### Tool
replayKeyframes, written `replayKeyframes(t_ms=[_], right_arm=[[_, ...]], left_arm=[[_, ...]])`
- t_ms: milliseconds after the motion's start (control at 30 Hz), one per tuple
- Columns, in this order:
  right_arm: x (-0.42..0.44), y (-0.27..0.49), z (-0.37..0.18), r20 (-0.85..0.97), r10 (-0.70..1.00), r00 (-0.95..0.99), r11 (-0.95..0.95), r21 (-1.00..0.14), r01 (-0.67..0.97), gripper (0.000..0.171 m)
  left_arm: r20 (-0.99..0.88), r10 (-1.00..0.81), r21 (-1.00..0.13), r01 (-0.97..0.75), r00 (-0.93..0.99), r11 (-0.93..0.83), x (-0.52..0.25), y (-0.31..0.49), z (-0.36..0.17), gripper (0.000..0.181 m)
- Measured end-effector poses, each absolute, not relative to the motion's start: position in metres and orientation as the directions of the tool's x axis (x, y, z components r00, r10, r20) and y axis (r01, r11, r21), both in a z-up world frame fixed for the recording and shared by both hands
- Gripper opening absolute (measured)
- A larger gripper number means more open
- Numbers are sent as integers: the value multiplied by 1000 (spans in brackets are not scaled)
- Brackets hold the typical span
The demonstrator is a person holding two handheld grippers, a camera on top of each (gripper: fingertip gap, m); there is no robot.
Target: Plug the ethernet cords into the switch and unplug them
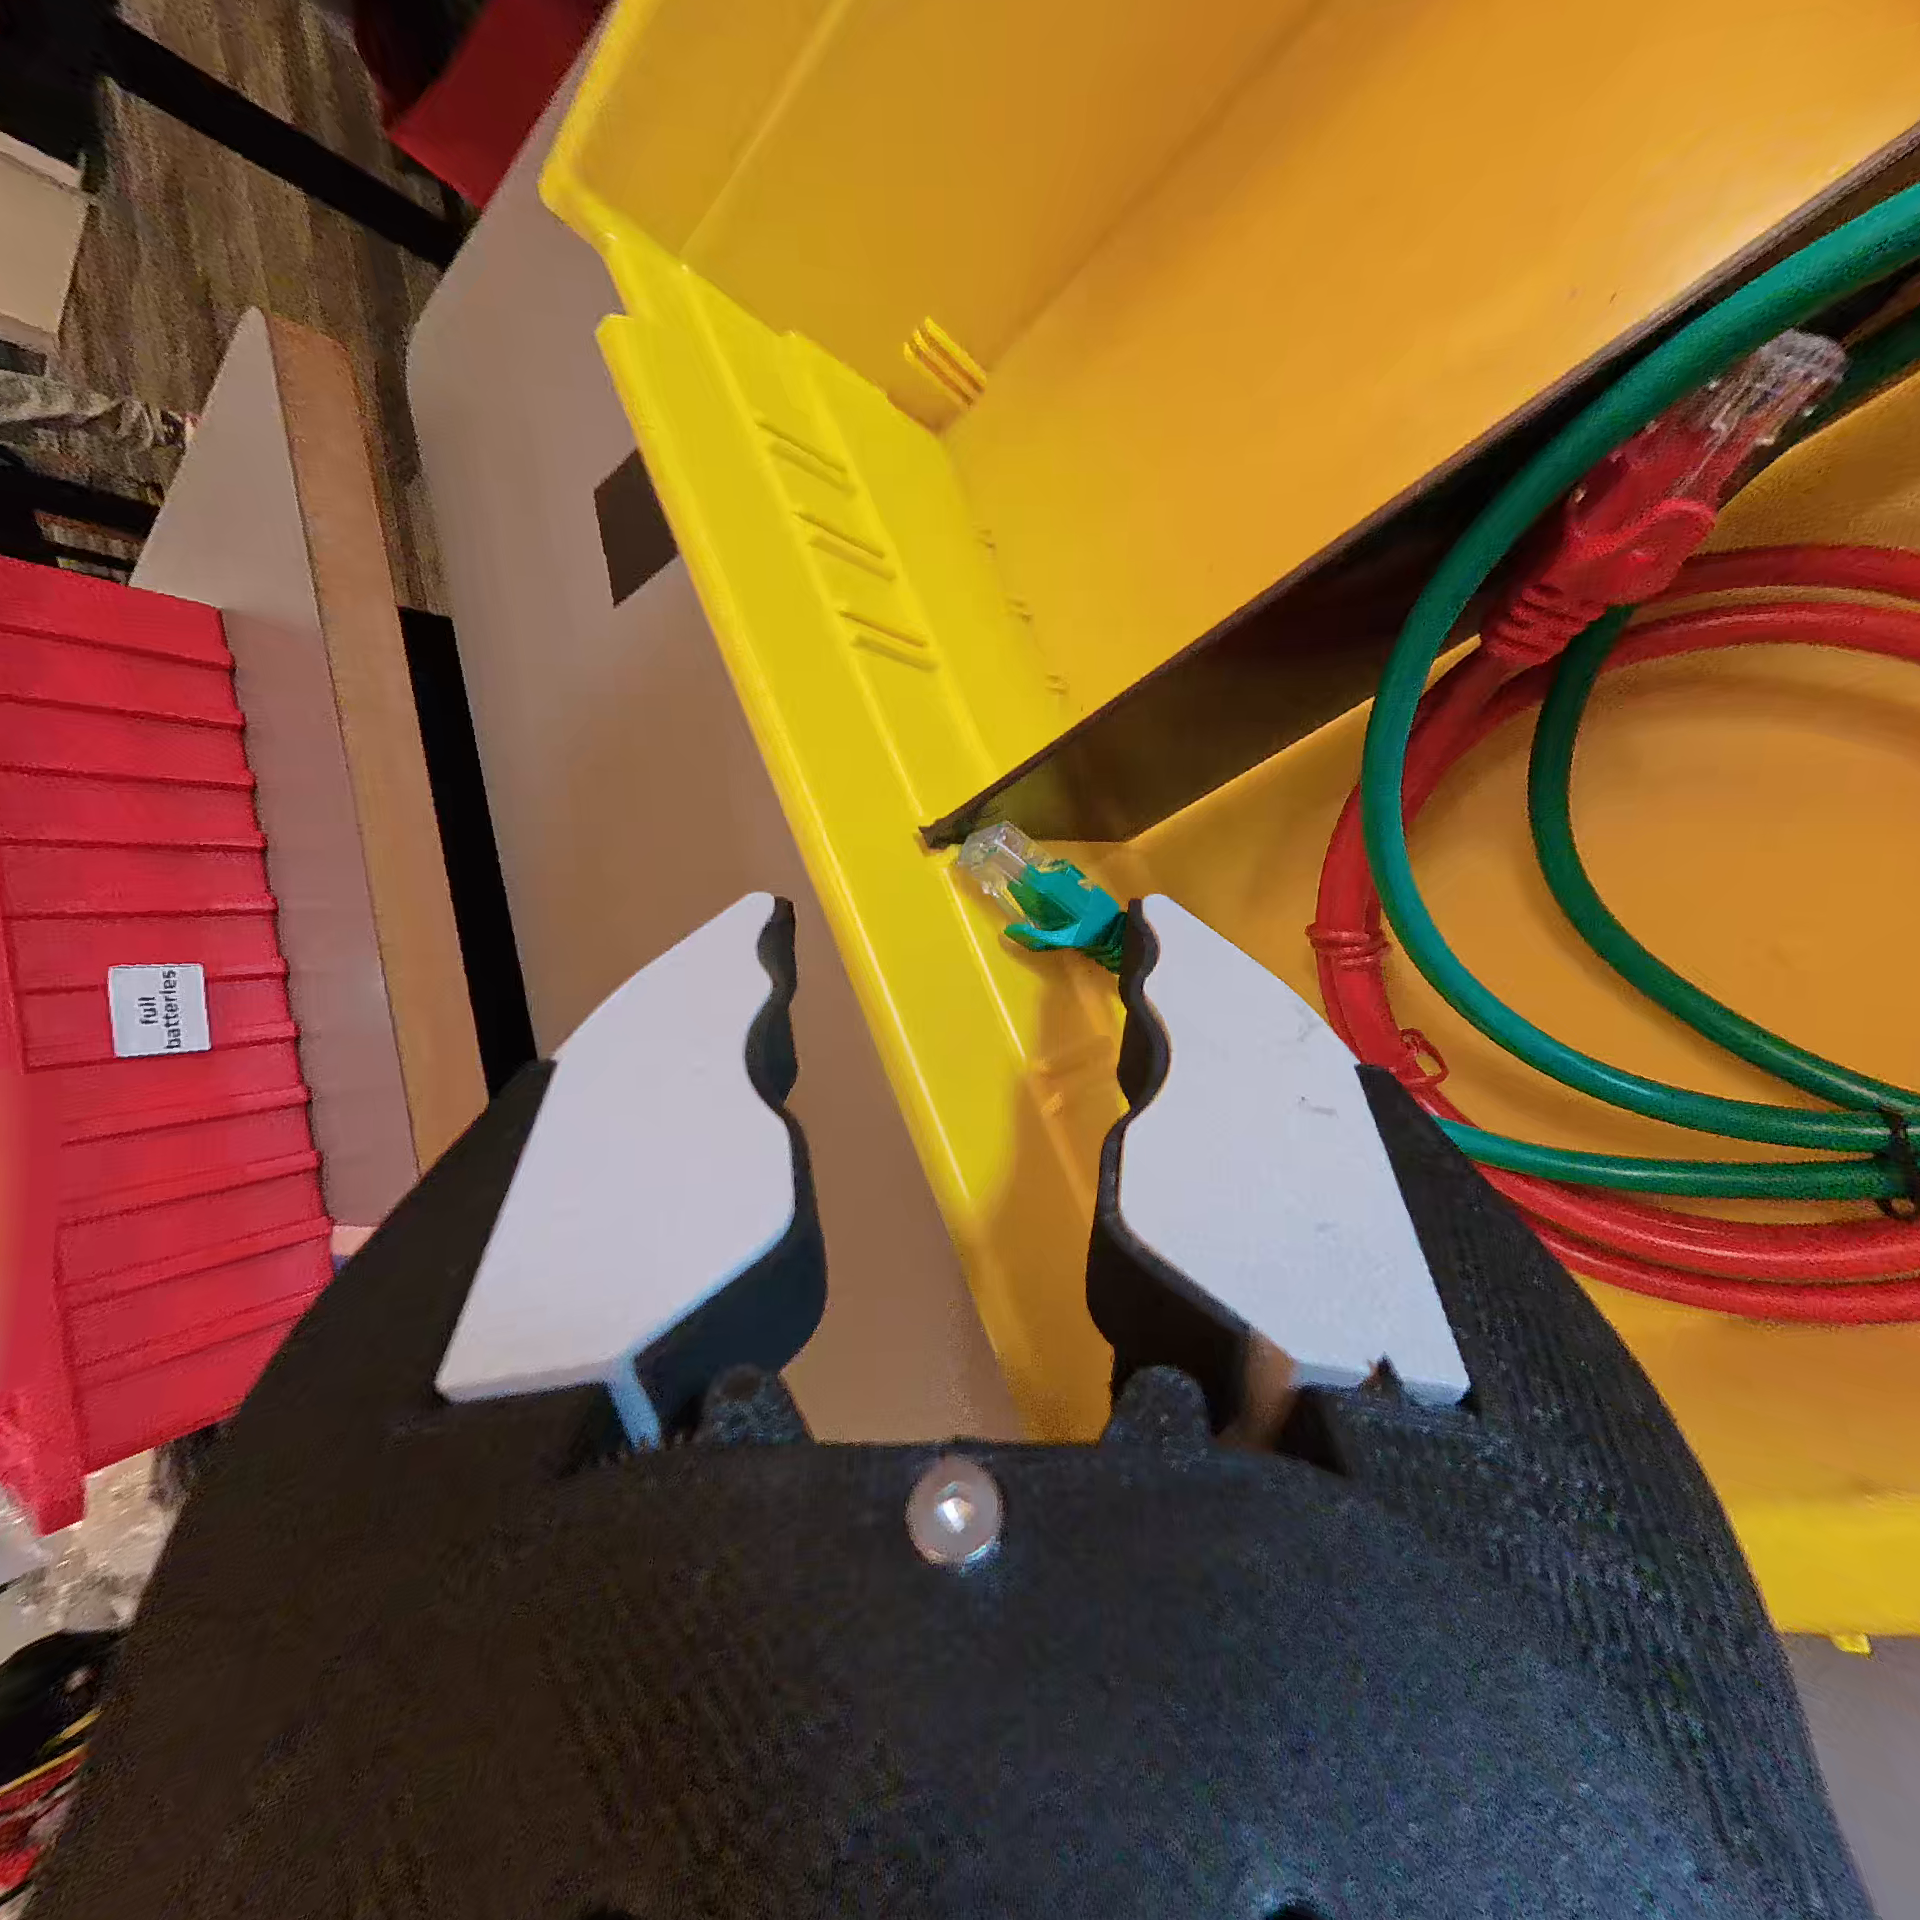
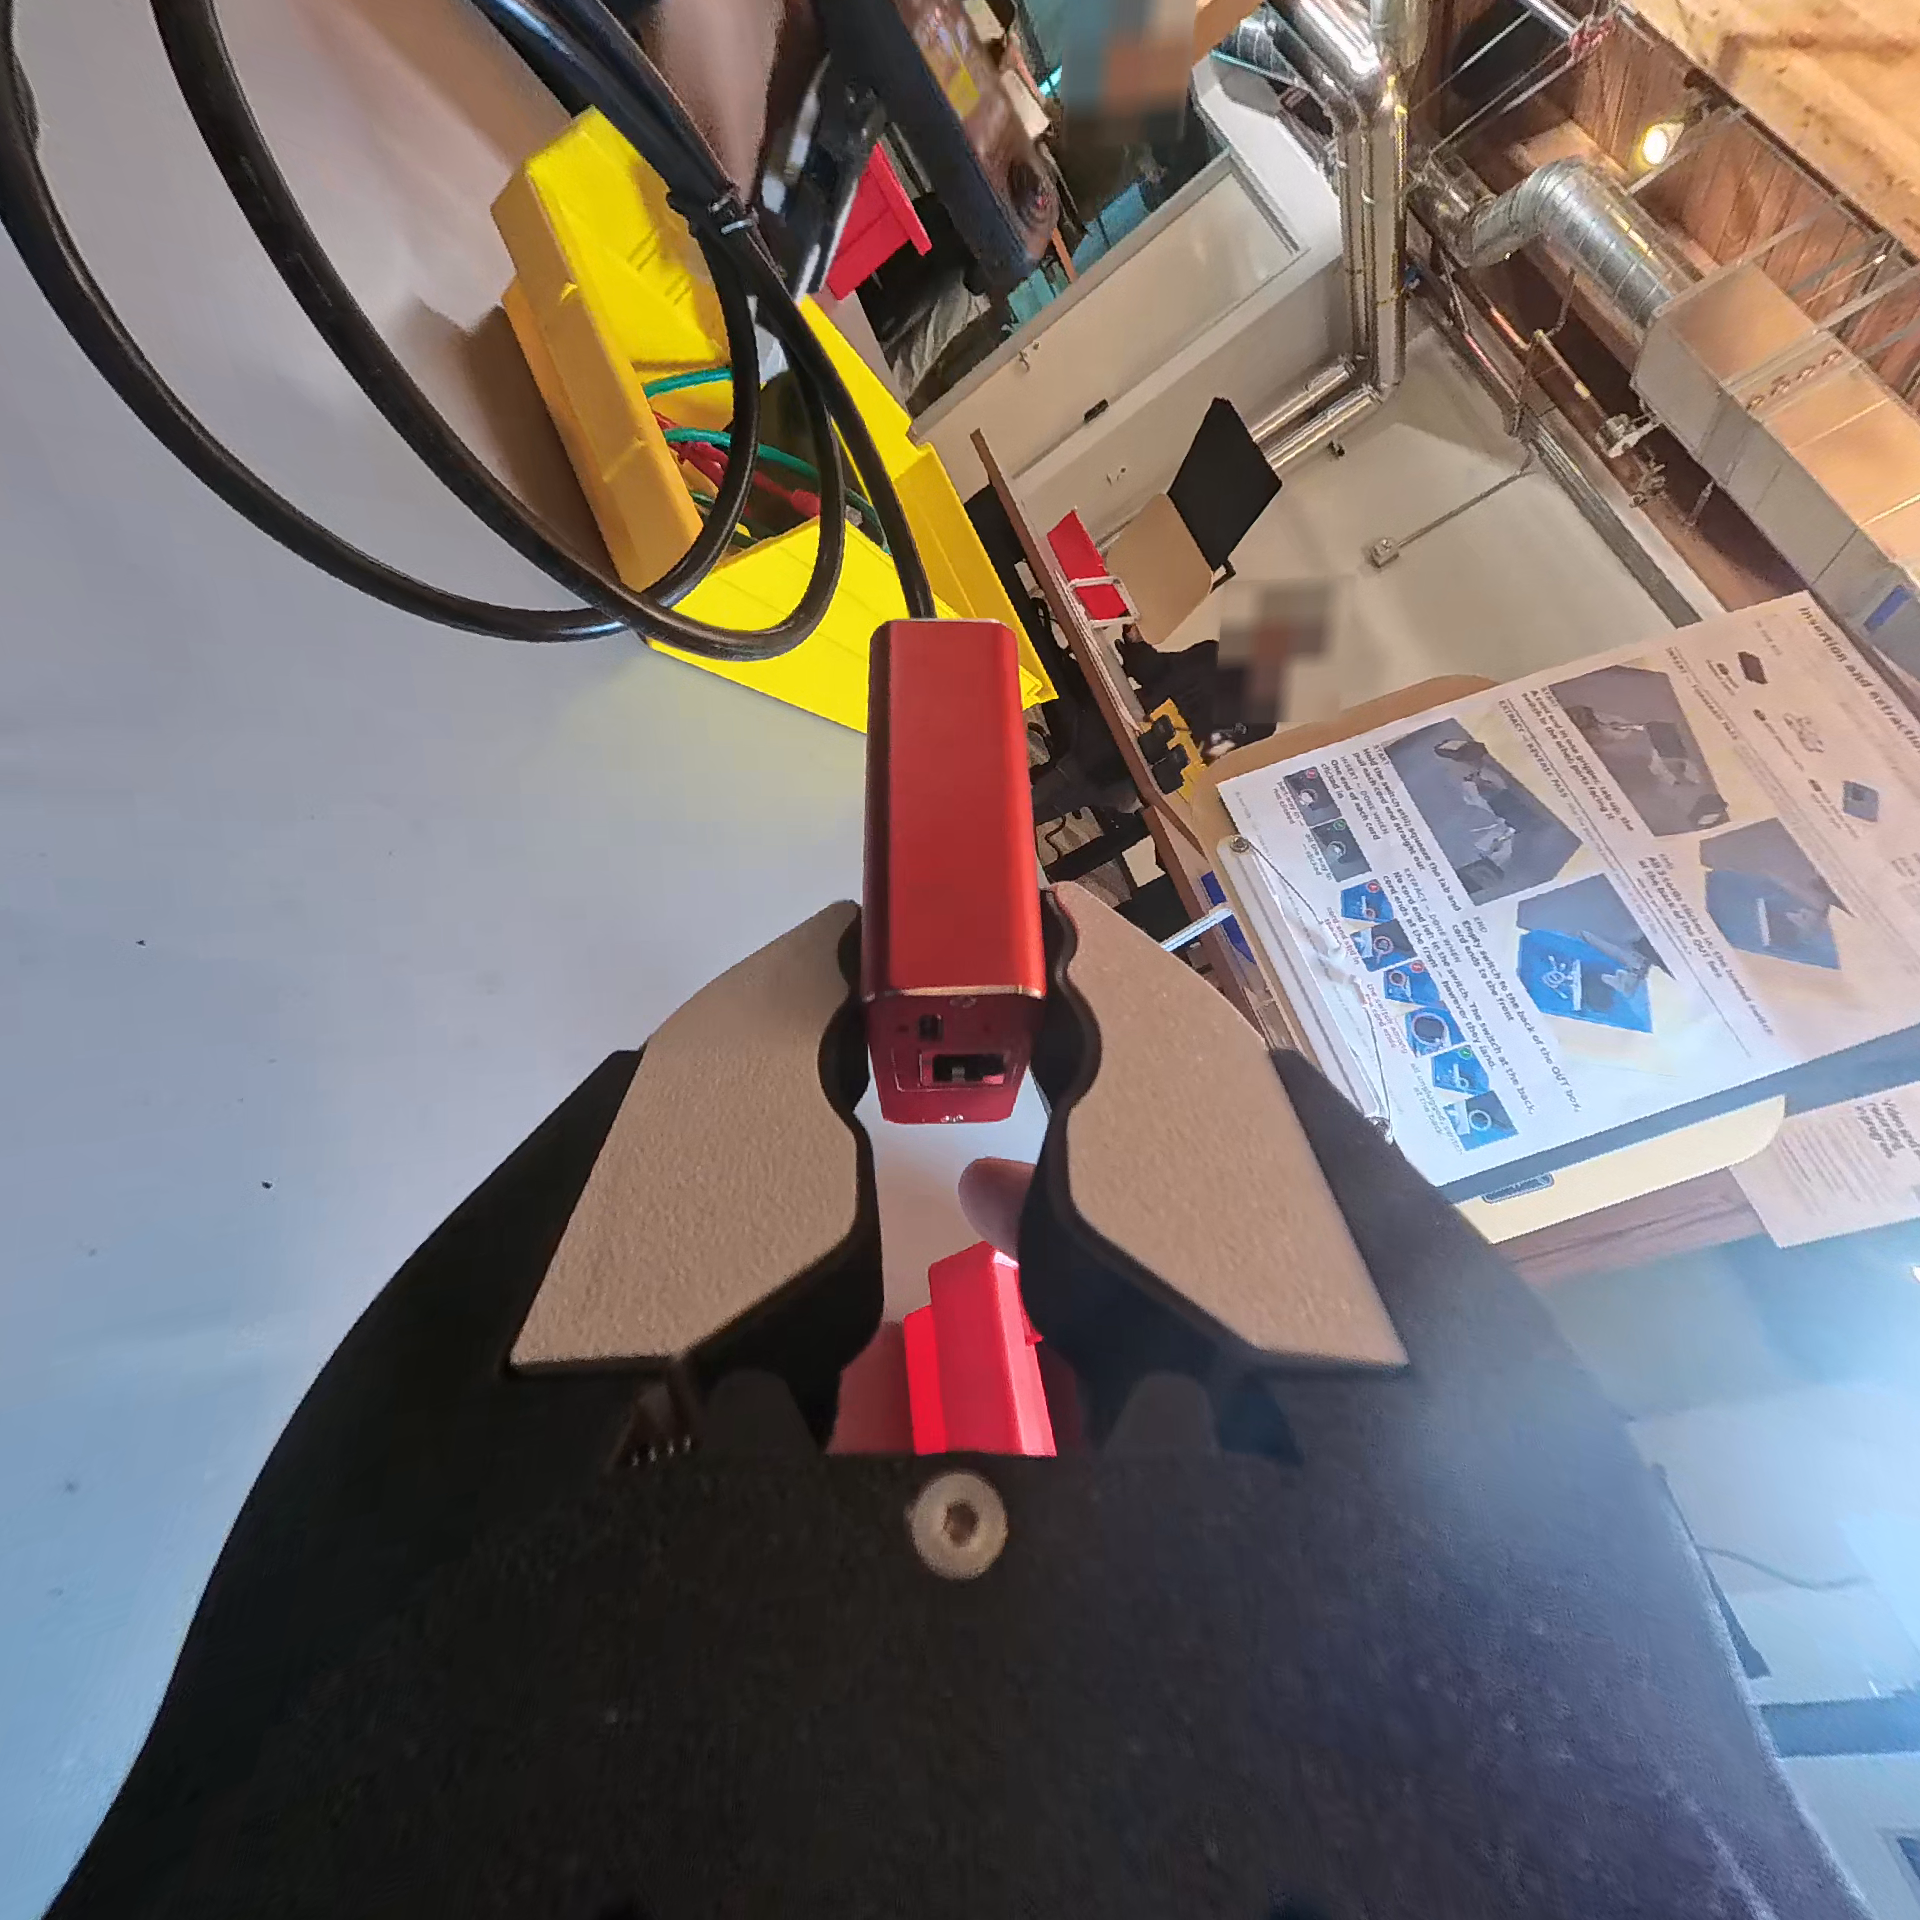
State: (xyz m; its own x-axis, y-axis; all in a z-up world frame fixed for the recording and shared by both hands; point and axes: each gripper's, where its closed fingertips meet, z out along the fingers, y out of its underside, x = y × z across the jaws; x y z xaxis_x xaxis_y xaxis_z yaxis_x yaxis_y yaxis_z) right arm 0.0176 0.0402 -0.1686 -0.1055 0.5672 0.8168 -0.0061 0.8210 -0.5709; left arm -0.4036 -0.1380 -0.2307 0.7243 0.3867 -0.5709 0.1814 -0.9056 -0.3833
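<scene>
Your left gripper (image 1: 961,935) is spread apart with nothing between its fingers, hanging over the near-left rim of the yellow bin (image 1: 904,831). The green cord's plug (image 1: 1023,888), with its clear tip, lies against the bin's inner wall just past your right fingertip (image 1: 1164,925), at the corner where a dark divider (image 1: 1299,644) crosses the bin. The green cord (image 1: 1475,935) and the red cord (image 1: 1662,1257) sit coiled together on the bin floor at right, near side of the divider. The red cord's plug (image 1: 1652,499) rests on top of the coils, clear tip pointing up toward the divider. A red bin (image 1: 145,1039) with a white label sits on the far left beside the desk (image 1: 623,779).

Your right gripper (image 2: 956,935) is clamped on the red switch (image 2: 951,831), held lengthwise, with one end face and its port facing the camera. Black cables (image 2: 343,416) loop from above down toward the switch's far end; whether they plug in is hidden. The yellow bin (image 2: 603,384) shows beyond on the white desk (image 2: 312,935), cords inside. An instruction sheet (image 2: 1558,883) lies to the right.
</scene>
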Motion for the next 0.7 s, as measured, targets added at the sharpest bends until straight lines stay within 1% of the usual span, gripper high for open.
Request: replayKeyframes(t_ms=[100,167,233,333,400,500,700], right_arm=[[18,42,-170,820,563,-106,825,-566,3,28],[18,43,-170,820,563,-103,824,-566,6,28],[19,44,-170,818,566,-100,823,-569,6,28],[19,46,-170,816,569,-99,821,-572,7,28],[18,46,-171,815,570,-100,820,-572,8,28],[18,45,-171,818,566,-100,823,-568,10,27],[19,48,-168,818,570,-78,821,-571,8,28]], left_arm=[[-607,338,-311,176,720,-934,-404,-138,-232,56],[-625,326,-311,156,709,-938,-404,-137,-228,53],[-636,336,-347,131,695,-929,-404,-136,-220,43],[-664,347,-411,66,662,-909,-403,-134,-202,21],[-674,348,-422,47,651,-905,-402,-135,-192,20],[-645,359,-488,-2,674,-873,-397,-130,-178,17],[-547,392,-681,-120,740,-723,-372,-115,-130,11]])
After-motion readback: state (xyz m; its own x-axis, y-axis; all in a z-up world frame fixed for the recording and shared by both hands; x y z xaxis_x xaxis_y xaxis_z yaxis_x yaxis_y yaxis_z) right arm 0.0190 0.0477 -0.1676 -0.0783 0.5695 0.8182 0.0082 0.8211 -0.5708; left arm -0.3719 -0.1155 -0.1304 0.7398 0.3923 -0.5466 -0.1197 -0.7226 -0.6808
